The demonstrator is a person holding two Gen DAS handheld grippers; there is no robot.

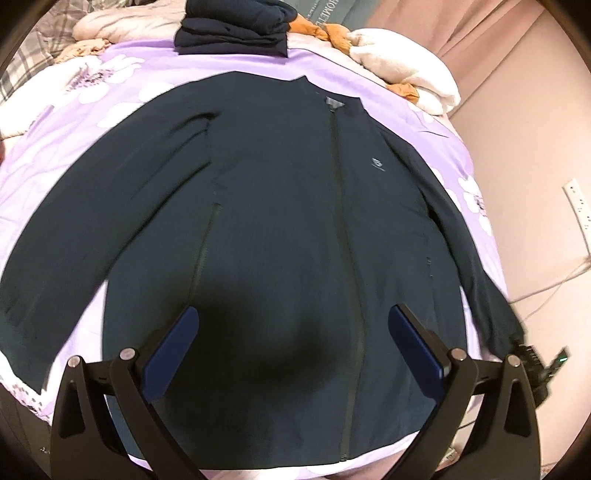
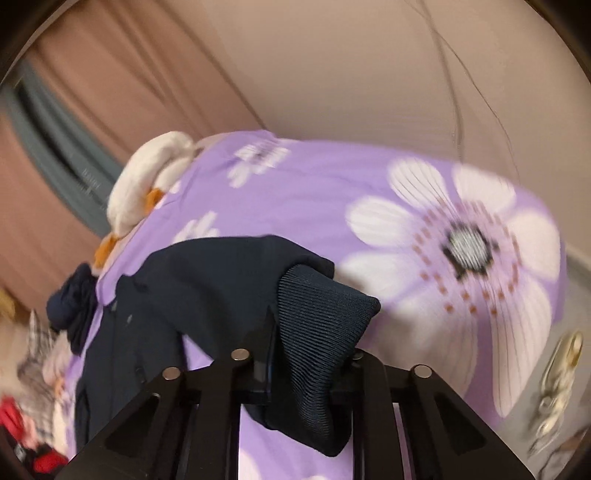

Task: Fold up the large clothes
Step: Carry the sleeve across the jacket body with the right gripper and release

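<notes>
A dark navy zip jacket [image 1: 280, 206] lies spread front-up on a bed covered by a purple floral sheet [image 1: 122, 85], its sleeves angled out to both sides. The left gripper [image 1: 291, 343] hovers over the jacket's lower half, its blue-padded jaws set wide apart with nothing between them. Beyond the collar sits a folded stack of dark clothes [image 1: 232, 33], with a cream blanket [image 1: 406, 70] beside it. At the right sleeve's cuff a dark device shows, perhaps the right gripper [image 1: 535, 362].
</notes>
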